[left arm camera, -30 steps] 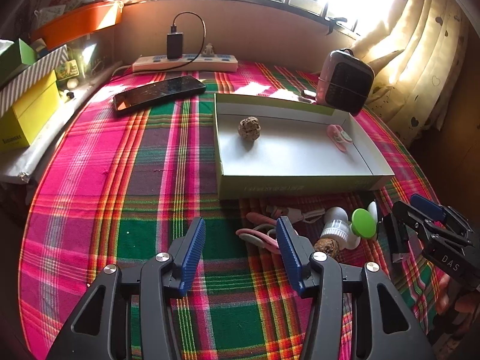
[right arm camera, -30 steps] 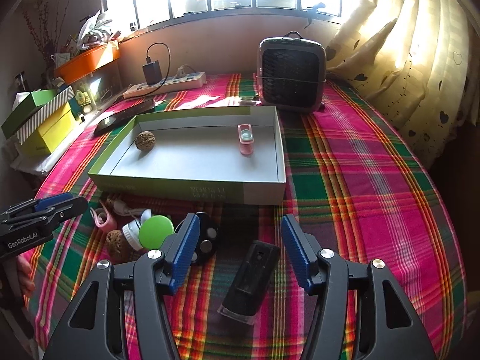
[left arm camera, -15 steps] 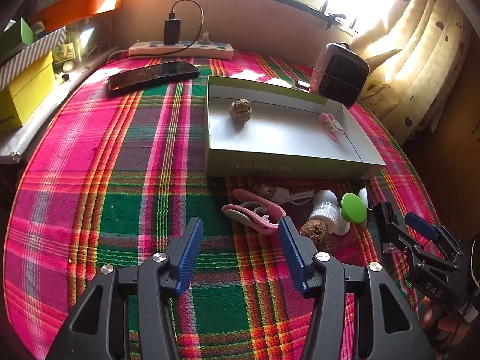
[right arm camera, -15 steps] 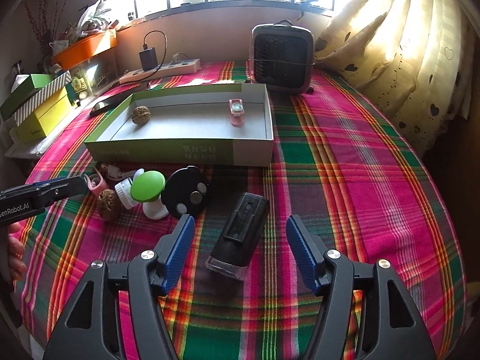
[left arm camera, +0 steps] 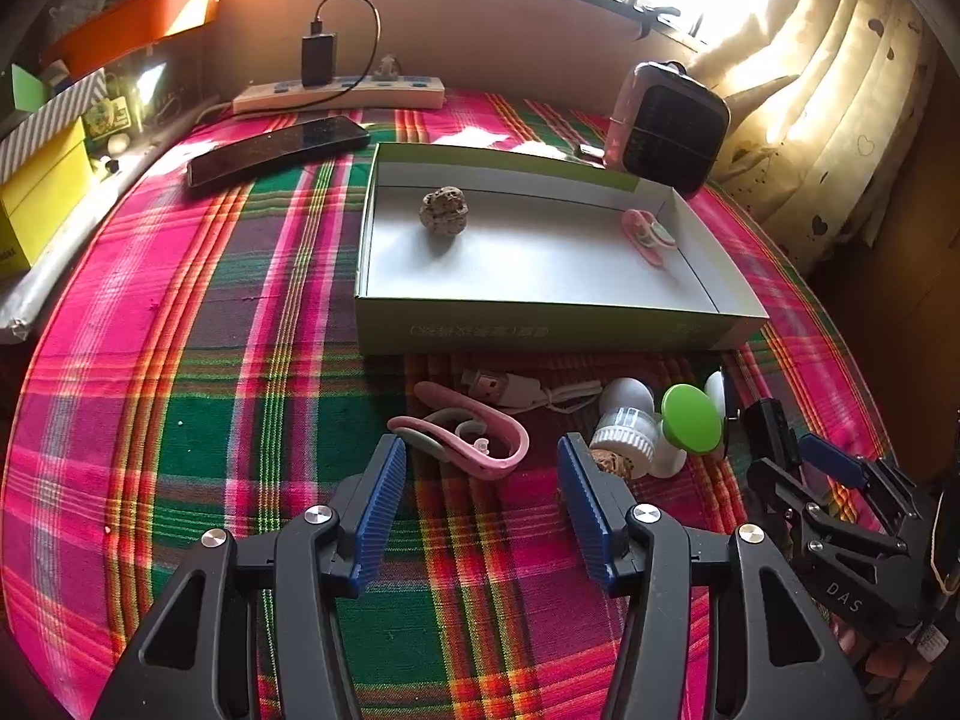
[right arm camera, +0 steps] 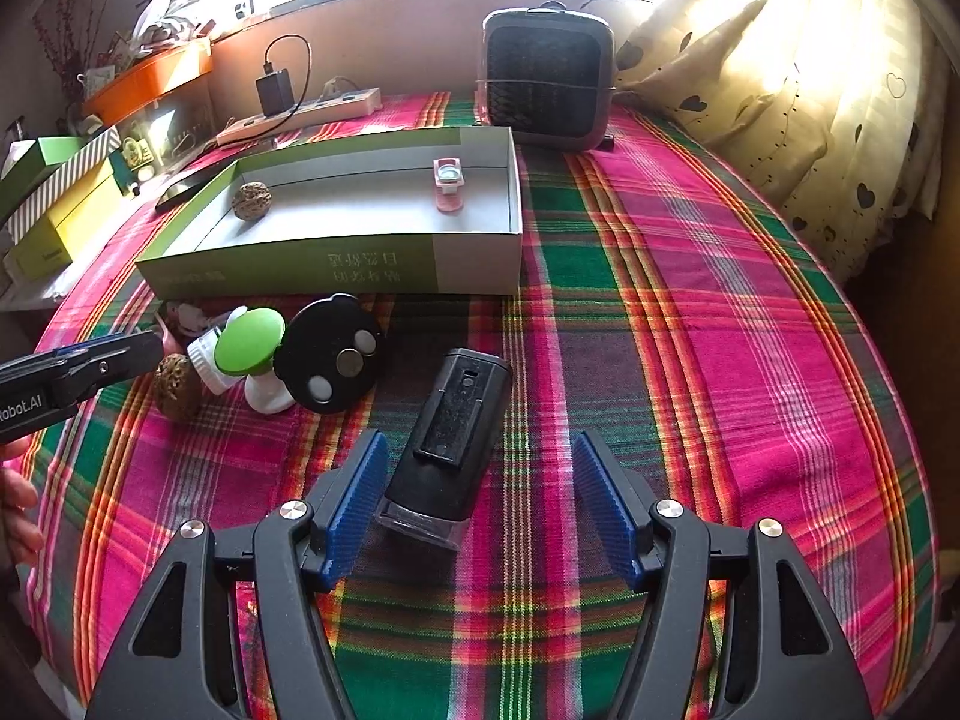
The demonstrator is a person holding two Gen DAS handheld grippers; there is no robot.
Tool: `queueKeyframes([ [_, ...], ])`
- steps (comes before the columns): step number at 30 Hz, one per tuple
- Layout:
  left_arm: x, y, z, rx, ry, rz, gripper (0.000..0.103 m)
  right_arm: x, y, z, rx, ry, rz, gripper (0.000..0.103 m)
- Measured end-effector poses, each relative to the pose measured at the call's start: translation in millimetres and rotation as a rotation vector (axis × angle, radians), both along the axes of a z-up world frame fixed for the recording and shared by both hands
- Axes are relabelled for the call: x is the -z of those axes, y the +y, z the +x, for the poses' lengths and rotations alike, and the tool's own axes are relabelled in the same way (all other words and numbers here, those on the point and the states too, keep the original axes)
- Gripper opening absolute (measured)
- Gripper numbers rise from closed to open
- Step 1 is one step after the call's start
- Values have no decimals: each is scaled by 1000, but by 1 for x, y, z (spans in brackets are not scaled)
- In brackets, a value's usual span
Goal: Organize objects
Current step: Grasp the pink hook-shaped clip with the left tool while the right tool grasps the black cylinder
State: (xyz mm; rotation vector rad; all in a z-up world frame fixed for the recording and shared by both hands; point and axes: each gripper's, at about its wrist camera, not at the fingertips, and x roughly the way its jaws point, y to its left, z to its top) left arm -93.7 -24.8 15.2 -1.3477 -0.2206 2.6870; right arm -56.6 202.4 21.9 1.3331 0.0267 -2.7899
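Note:
A shallow green-and-white box (left arm camera: 540, 330) holds a walnut (left arm camera: 444, 210) and a pink clip (left arm camera: 648, 231). In front of it lie a pink ear hook (left arm camera: 480, 438), a white cable (left arm camera: 510, 387), a white bottle (left arm camera: 624, 426), a green-capped piece (left arm camera: 690, 426) and a second walnut (left arm camera: 612, 462). My left gripper (left arm camera: 481, 468) is open just short of the ear hook, holding nothing. My right gripper (right arm camera: 480, 450) is open, and the near end of a black device (right arm camera: 456, 426) lies between its fingers, untouched. A black round disc (right arm camera: 336, 354) leans beside the green cap (right arm camera: 249, 333).
A small heater (right arm camera: 546, 84) stands behind the box. A power strip (left arm camera: 336, 93) with a charger and a dark phone (left arm camera: 276, 147) lie at the back left. Yellow and striped boxes (left arm camera: 42, 186) line the left edge, and a curtain (right arm camera: 780, 90) hangs on the right. Plaid cloth covers the table.
The left jaws have widened a little, and the pink ear hook now shows clear of the left gripper's right finger. In the right view the black device has shifted up toward the fingertips.

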Motion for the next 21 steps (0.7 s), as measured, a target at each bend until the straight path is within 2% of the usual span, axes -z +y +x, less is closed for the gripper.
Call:
queueKeyframes([
  [6,5,-3,-5,-28,-30,-20,52,1,0,-4,-7,-9,4,65],
  [21,7,-33,8,-78,-29,-59,52,1,-1,-6,-7,-11,10,65],
])
